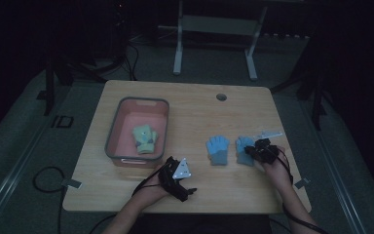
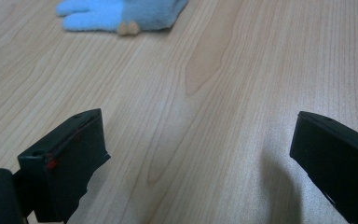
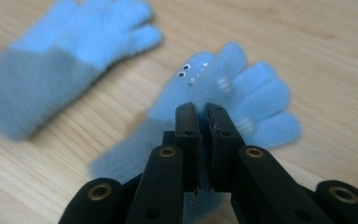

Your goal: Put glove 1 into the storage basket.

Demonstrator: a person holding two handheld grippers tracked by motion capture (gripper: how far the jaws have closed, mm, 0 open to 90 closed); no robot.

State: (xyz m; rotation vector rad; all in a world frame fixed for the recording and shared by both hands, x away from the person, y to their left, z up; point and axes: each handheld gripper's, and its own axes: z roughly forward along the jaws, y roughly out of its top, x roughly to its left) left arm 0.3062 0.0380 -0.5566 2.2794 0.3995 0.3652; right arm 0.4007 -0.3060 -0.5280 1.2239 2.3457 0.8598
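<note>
Right gripper (image 3: 200, 109): jaws pinched together on one blue glove (image 3: 223, 93); a second blue glove (image 1: 218, 149) beside. Left gripper (image 1: 177, 176): jaws wide, nothing between. One bin (image 1: 119, 112), one yellow-green glove (image 1: 145, 139) inside.

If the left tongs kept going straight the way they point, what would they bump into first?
Probably the blue glove lying flat ahead of the open left tongs. Before it there is bare wooden table, though how far off the glove lies is hard to judge.

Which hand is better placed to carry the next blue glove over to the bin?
Right. The right gripper is shut on the right-hand blue glove. The left gripper hangs open over bare table, though it is nearer the bin.
</note>
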